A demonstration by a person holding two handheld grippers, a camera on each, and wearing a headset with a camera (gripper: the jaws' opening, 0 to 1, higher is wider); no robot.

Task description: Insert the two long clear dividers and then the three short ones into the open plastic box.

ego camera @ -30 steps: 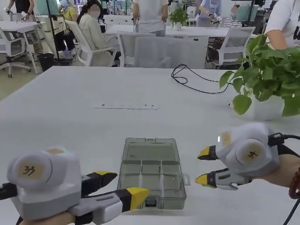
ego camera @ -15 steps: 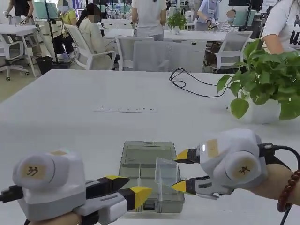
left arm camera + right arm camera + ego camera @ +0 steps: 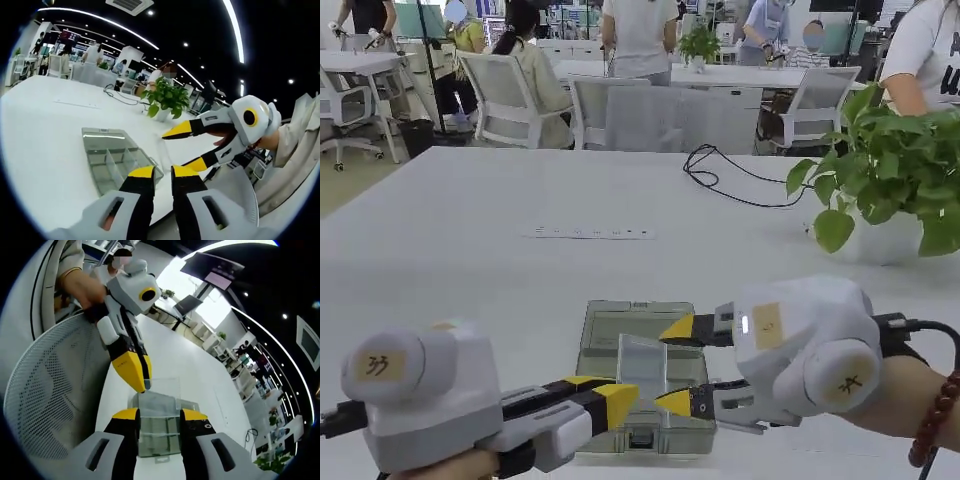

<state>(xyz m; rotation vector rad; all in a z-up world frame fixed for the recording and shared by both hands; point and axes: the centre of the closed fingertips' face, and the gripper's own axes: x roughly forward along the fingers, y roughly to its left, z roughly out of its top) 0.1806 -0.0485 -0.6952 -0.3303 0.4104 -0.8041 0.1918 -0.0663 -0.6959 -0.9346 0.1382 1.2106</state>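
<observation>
The open clear plastic box (image 3: 592, 345) lies flat on the white table, with dividers standing inside it. My right gripper (image 3: 675, 362) hovers over the box's right half, shut on a short clear divider (image 3: 642, 362) that it holds upright by its two edges. In the right gripper view the divider (image 3: 162, 390) spans the jaws of the right gripper (image 3: 160, 415), above the box (image 3: 160, 437). My left gripper (image 3: 602, 390) is shut and empty, its tips close to the divider's left edge. In the left gripper view, the left gripper (image 3: 163, 172) points past the box (image 3: 115, 155) toward the right gripper (image 3: 185, 149).
A potted plant (image 3: 895, 190) stands at the right of the table, with a black cable (image 3: 730, 170) behind it and a flat white strip (image 3: 590, 232) in the middle. White chairs (image 3: 620, 110) and people are beyond the far edge. A mesh chair back (image 3: 50, 390) is near me.
A second ago the right gripper was open and empty beside the box. It now holds a clear divider and has moved left over the box. The left gripper has barely moved.
</observation>
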